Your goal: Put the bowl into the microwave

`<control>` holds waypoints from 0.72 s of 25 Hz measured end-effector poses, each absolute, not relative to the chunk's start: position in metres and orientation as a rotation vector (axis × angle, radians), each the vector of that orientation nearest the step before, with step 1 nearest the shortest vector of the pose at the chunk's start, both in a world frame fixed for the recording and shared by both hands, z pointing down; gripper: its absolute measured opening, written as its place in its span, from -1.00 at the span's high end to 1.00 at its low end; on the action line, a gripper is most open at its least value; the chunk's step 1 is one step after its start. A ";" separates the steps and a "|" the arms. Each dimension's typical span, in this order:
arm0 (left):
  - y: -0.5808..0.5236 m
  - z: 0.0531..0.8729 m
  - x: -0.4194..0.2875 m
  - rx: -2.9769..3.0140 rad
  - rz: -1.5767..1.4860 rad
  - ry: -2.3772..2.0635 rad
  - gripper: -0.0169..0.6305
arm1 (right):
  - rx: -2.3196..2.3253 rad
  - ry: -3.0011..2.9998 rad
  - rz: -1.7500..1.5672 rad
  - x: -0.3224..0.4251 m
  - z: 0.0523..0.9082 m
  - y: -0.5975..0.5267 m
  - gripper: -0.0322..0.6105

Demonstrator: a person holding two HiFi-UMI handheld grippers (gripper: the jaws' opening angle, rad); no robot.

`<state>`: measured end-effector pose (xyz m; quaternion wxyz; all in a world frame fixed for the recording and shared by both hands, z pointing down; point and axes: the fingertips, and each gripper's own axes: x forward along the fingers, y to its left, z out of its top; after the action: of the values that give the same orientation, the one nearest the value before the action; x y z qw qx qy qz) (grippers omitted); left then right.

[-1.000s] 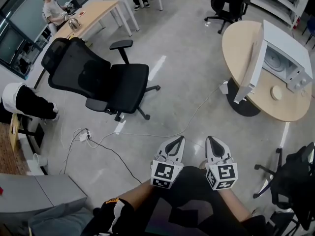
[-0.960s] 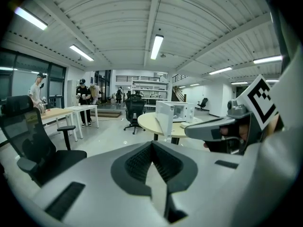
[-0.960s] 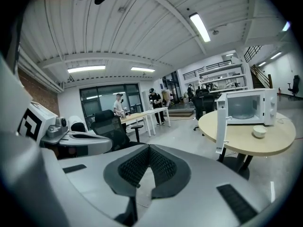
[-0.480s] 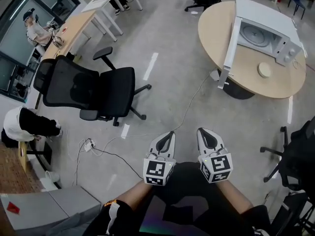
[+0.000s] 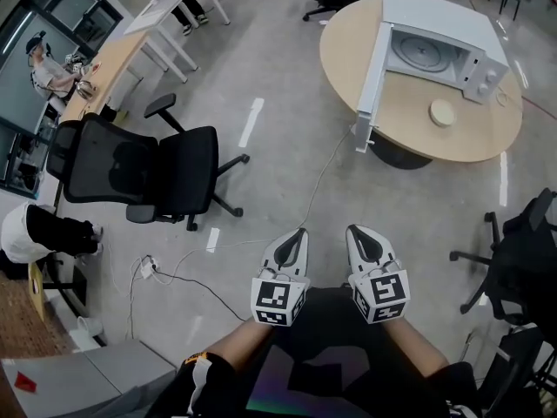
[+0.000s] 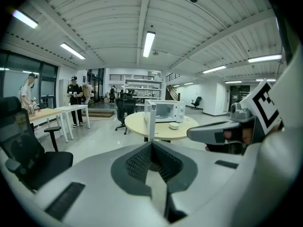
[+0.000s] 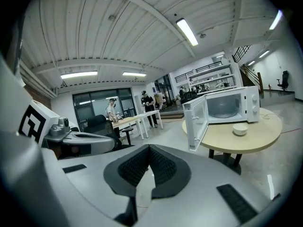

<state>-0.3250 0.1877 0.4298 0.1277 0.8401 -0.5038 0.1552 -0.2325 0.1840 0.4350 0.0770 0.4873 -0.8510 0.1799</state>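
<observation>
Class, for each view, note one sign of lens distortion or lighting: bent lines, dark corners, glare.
Head view: wide-angle bending toward the edges, even light on the floor. Left gripper view: fisheye, black corners, ceiling light blown white. Right gripper view: ceiling beams curve; microwave is sharp.

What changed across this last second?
The head view swung toward the round table: it, the open microwave and the bowl slid leftward from the right edge. The left tongs and right tongs stayed shut, empty, side by side; the bowl stayed on the table.
</observation>
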 end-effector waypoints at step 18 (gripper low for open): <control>0.185 0.436 -0.226 2.583 0.407 -1.224 0.81 | 1.646 -2.398 0.487 -0.143 0.440 0.202 0.85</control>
<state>-0.2255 0.1848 0.4362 0.1271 0.8874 -0.4204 0.1399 -0.1430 0.2024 0.4398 0.0960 0.5555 -0.8094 0.1645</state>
